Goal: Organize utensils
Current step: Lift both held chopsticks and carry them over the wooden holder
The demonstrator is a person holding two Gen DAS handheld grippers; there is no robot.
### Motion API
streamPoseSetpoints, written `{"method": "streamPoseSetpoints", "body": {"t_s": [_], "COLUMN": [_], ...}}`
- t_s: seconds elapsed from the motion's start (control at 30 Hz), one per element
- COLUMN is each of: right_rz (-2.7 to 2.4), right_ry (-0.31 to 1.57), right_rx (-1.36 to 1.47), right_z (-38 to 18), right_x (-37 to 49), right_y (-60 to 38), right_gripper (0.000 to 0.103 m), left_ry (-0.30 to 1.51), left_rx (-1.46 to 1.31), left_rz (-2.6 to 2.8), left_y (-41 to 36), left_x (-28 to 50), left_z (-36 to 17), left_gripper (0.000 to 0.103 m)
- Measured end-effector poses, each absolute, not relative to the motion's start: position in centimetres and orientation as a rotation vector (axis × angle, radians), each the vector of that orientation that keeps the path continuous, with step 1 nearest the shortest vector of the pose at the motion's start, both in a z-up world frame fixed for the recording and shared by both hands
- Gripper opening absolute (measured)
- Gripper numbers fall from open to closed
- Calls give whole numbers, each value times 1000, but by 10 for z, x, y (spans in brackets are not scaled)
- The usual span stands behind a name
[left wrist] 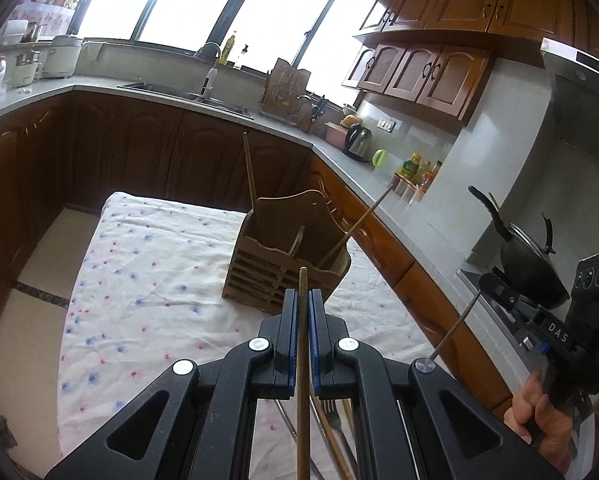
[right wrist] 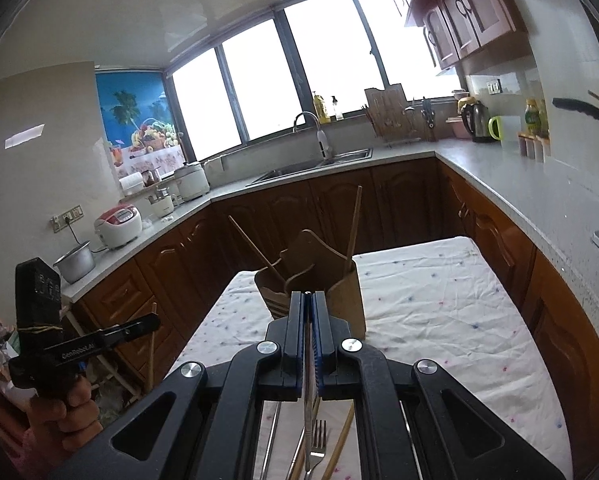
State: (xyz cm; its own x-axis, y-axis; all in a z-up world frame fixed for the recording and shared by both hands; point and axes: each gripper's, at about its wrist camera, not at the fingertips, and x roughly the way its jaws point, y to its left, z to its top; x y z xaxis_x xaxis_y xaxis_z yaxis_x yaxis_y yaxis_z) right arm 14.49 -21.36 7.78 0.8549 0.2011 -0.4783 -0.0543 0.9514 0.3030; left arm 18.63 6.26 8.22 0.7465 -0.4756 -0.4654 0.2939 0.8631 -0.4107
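Observation:
A wooden utensil holder (left wrist: 283, 252) stands on the flowered tablecloth (left wrist: 147, 280), with one chopstick (left wrist: 250, 172) leaning in its left compartment and one (left wrist: 363, 220) in its right. My left gripper (left wrist: 303, 300) is shut on a wooden chopstick (left wrist: 302, 380), held just before the holder. My right gripper (right wrist: 308, 304) is shut on a thin metal utensil (right wrist: 307, 412), also close to the holder (right wrist: 315, 276). A fork (right wrist: 317, 444), loose chopsticks (right wrist: 341, 440) and other utensils lie on the cloth below both grippers. The right gripper also shows in the left wrist view (left wrist: 483, 280).
Wooden cabinets and a grey countertop (left wrist: 379, 200) wrap around the table. A sink (right wrist: 319, 162), kettle (left wrist: 359, 140), bottles (left wrist: 415, 168) and a wok (left wrist: 527, 264) stand on the counter. Rice cookers (right wrist: 117, 226) stand at the left.

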Motion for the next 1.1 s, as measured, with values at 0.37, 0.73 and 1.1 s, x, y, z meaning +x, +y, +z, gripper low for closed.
{"method": "streamPoseSetpoints", "body": {"t_s": [0.37,0.73,1.1], "right_rz": [140,127,100], "right_ry": [504,450,367], "right_rx": [289,302,306], "right_z": [83,94,109], "right_x": [141,155,194], "right_y": [-215,-223,-227], "right_gripper": [4,4,4], "left_ry": [549,451,295], "left_rx": [-313,-282,-245], "left_rz": [-422,-400,-349], "left_y": [66,66,58], "left_x": [181,191,217], "left_z": [88,108,123], "left_gripper": [3,3,3]}}
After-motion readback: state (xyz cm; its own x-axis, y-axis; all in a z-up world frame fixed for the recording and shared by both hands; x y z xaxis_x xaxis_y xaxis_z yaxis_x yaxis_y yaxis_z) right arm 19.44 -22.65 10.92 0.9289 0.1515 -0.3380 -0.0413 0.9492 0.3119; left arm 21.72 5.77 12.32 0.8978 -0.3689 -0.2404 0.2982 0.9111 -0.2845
